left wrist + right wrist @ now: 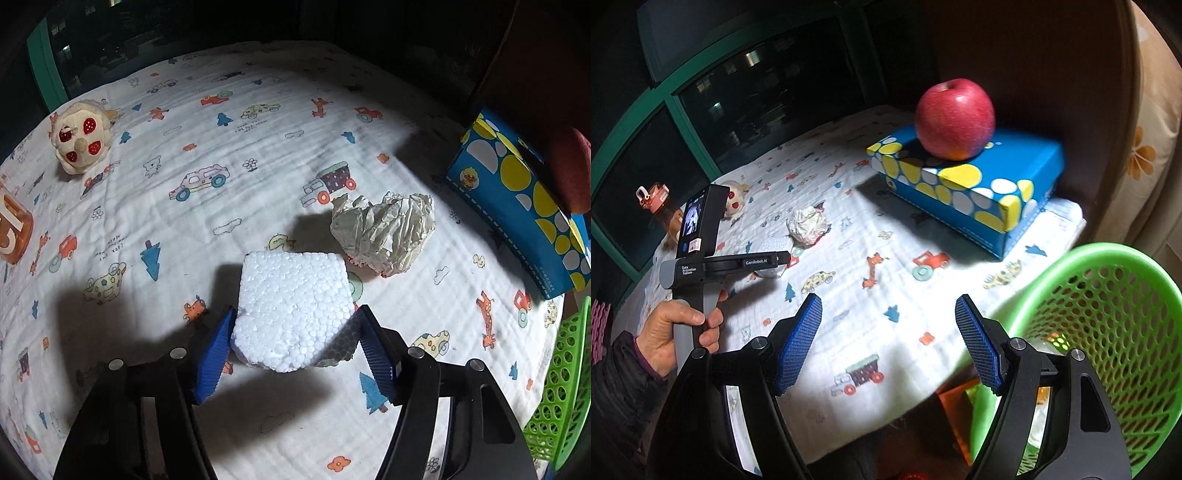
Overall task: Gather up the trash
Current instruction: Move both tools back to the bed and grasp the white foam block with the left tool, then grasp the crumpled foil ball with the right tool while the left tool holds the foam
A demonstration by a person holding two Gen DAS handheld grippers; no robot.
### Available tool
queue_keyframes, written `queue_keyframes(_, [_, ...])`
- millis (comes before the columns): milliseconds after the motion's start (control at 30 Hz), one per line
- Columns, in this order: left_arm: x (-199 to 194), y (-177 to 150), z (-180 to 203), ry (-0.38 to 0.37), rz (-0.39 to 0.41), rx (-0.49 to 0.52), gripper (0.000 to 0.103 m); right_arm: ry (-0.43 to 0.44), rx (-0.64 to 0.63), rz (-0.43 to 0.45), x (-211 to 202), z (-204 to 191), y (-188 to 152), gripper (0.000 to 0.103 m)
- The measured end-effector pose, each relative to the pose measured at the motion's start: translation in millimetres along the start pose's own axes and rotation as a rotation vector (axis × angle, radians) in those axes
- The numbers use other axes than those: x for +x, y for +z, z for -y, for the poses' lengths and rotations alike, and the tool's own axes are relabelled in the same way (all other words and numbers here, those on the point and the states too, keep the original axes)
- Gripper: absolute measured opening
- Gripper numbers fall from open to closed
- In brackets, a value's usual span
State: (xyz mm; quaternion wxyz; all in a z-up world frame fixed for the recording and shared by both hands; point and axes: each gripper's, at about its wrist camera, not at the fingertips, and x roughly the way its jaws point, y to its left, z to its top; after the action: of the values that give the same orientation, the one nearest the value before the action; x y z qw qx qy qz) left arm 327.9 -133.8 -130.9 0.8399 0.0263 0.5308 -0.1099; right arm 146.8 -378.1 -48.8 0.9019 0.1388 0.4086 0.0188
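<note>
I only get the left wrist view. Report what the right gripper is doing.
Observer: The right gripper is open and holds nothing. It hangs over the near edge of the cloth-covered table.
Operator: I have the foam block. Locate the green basket for me; I see just a sliver of it.
Observer: The green basket stands upright with its mouth open at the table's near right corner, just to the right of the right gripper.
</note>
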Motion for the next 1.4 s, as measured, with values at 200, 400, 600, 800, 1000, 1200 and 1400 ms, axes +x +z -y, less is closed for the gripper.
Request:
queue_keyframes(200, [-22.6, 0.3, -20.5, -0.006, 0.040, -0.017, 0.063, 0.035, -0.039, -0.027, 33.3, -19.5, 16.0, 0.074])
queue_keyframes(400, [-54.7, 0.8, -53.0, 0.009, 0.088, -0.047, 0.063, 0.079, -0.077, -0.067, 76.9, -46.4, 30.6, 0.074])
queue_keyframes(600, [-77.8, -1.4, -81.1, 0.034, 0.122, -0.075, 0.063, 0.128, -0.091, -0.101, 120.7, -75.2, 45.1, 0.074])
queue_keyframes(800, [-86.3, -5.1, -99.8, 0.049, 0.132, -0.095, 0.063, 0.145, -0.095, -0.122, 153.6, -93.1, 58.2, 0.074])
queue_keyframes(1000, [-87.2, -10.5, -112.5, 0.054, 0.127, -0.119, 0.063, 0.153, -0.081, -0.148, 182.1, -103.8, 68.1, 0.074])
queue_keyframes(1200, [-91.2, -14.2, -116.9, 0.066, 0.130, -0.120, 0.063, 0.137, -0.082, -0.168, 201.5, -111.4, 70.3, 0.065])
queue_keyframes(1400, [-93.3, -18.5, -117.6, 0.069, 0.127, -0.126, 0.063, 0.134, -0.098, -0.158, 194.4, -109.7, 66.6, 0.049])
